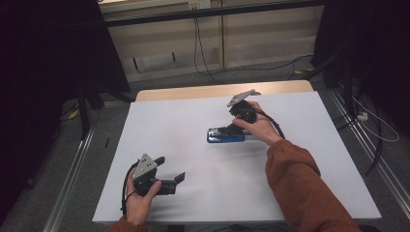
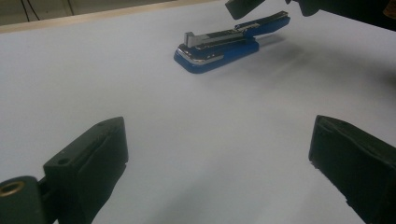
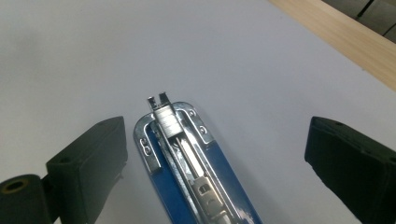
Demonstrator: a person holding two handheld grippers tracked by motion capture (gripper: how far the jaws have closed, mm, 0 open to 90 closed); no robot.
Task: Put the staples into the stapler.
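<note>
A blue stapler (image 1: 225, 136) lies flat near the middle of the white tabletop (image 1: 300, 169). The right tool (image 1: 231, 129) hovers over its rear end, released, pads clear of it. The left tool (image 1: 170, 175), near the tabletop's front left corner, is spread wide with nothing in it.

A lab: black curtains (image 1: 43, 72), metal floor rails (image 1: 72, 169) and loose cables (image 1: 203, 53) beyond the white table (image 1: 193, 145).
</note>
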